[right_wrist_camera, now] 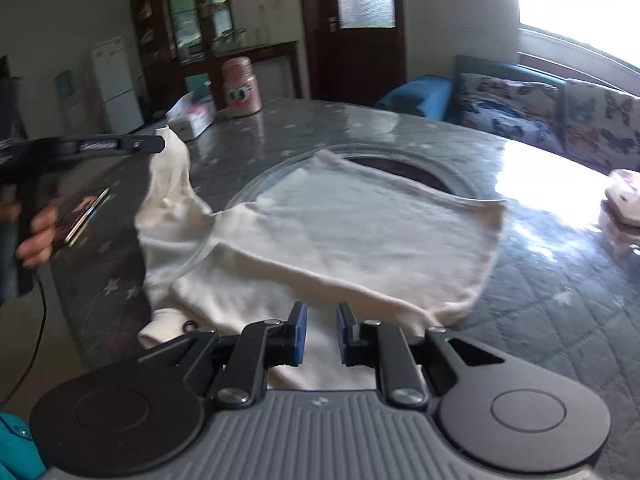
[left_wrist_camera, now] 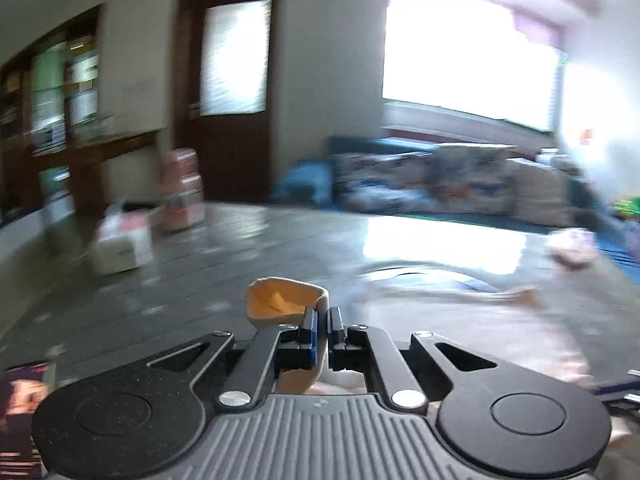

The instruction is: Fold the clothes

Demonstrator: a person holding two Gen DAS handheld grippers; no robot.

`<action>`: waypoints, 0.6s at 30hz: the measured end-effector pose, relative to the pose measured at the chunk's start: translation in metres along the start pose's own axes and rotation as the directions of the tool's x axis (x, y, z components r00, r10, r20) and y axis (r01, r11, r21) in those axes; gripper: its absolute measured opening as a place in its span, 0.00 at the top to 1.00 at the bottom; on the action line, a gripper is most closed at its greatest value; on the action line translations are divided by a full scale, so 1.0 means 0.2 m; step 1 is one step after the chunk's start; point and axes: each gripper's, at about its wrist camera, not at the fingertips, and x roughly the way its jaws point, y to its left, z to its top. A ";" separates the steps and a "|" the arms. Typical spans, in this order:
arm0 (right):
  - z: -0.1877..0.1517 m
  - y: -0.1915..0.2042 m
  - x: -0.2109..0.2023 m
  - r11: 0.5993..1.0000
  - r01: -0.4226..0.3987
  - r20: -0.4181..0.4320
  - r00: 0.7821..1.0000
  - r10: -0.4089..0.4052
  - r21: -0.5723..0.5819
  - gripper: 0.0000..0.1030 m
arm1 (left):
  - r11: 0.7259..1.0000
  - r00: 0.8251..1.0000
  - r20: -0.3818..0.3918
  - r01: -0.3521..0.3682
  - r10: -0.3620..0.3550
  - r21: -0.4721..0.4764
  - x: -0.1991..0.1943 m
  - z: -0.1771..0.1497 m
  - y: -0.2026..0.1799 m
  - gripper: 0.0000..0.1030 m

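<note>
A cream white garment [right_wrist_camera: 340,232] lies spread on the grey star-patterned table [right_wrist_camera: 560,300]. My left gripper [left_wrist_camera: 323,316] is shut on the garment's sleeve cuff [left_wrist_camera: 280,300], which curls up beside the fingers. In the right wrist view the left gripper [right_wrist_camera: 158,142] holds that sleeve [right_wrist_camera: 170,168] raised above the table at the left. My right gripper [right_wrist_camera: 322,316] is open and empty, just above the near edge of the garment. The left wrist view is blurred.
A round glass inset [right_wrist_camera: 400,160] lies under the far part of the garment. A pink jar [right_wrist_camera: 241,88] and a white box [right_wrist_camera: 192,116] stand at the far table edge. A folded pile [right_wrist_camera: 624,200] lies at the right. A sofa [right_wrist_camera: 540,108] stands behind.
</note>
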 end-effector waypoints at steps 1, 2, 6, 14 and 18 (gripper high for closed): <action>-0.01 -0.02 -0.01 1.000 0.009 0.004 1.000 -0.009 0.011 0.85 | 0.999 0.999 0.006 0.050 -0.050 0.015 -0.02 0.00 -0.07 0.95; -0.01 -0.04 -0.02 1.000 0.018 0.008 1.000 -0.018 0.021 0.85 | 0.994 0.995 0.011 0.100 -0.101 0.031 -0.04 0.00 -0.14 0.95; -0.03 -0.12 -0.06 0.996 0.052 0.015 0.998 -0.053 0.067 0.85 | 0.957 0.960 -0.015 0.279 -0.278 0.081 -0.07 -0.03 -0.38 0.95; -0.10 -0.23 -0.06 0.984 0.062 -0.012 0.998 -0.061 0.164 0.85 | 0.881 0.892 -0.193 0.440 -0.408 0.173 0.01 -0.26 -0.67 0.95; -0.08 -0.23 -0.03 0.983 0.043 -0.007 0.999 -0.042 0.177 0.85 | 0.872 0.879 -0.254 0.454 -0.405 0.182 0.04 -0.33 -0.69 0.91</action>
